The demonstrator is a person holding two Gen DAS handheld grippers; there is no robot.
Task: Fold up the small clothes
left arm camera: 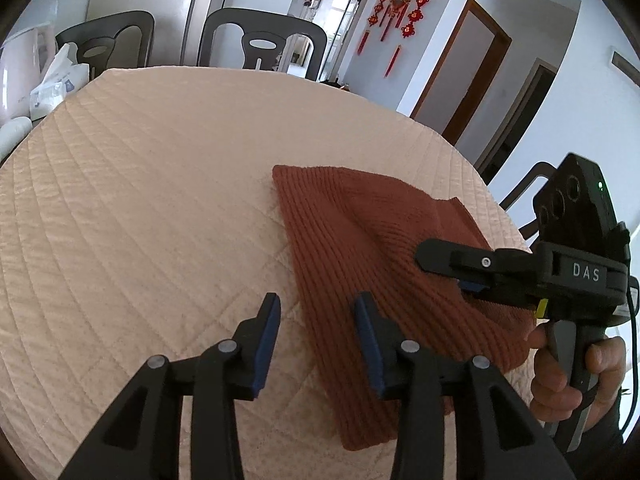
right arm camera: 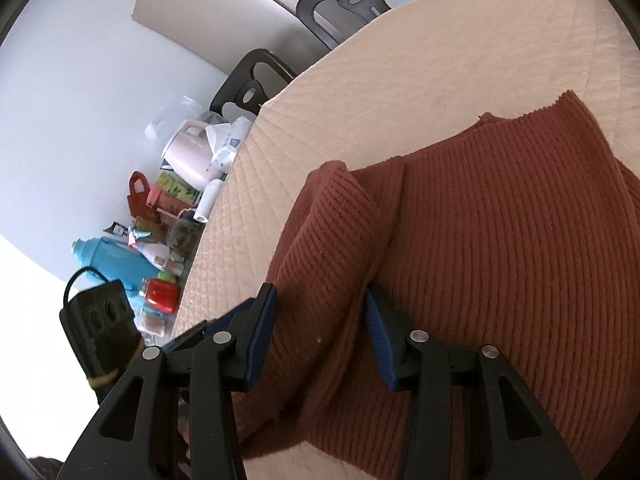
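Note:
A rust-red ribbed knit garment [left arm camera: 360, 248] lies partly folded on the peach quilted table cover [left arm camera: 140, 200]. My left gripper [left arm camera: 316, 304] is open and empty, low over the garment's near left edge. My right gripper [right arm camera: 320, 300] is open with its jaws on either side of a raised fold of the garment [right arm camera: 500, 260]; it does not pinch it. In the left wrist view the right gripper [left arm camera: 424, 256] reaches over the garment from the right, held by a hand. The left gripper's body shows at the lower left of the right wrist view.
Two dark chairs [left arm camera: 260, 40] stand behind the table. A tissue pack [left arm camera: 60, 80] sits at the far left edge. A side shelf holds a pink kettle [right arm camera: 188, 152], a blue bottle [right arm camera: 112, 260] and a red jar [right arm camera: 160, 294]. The table edge curves close on the right [left arm camera: 500, 200].

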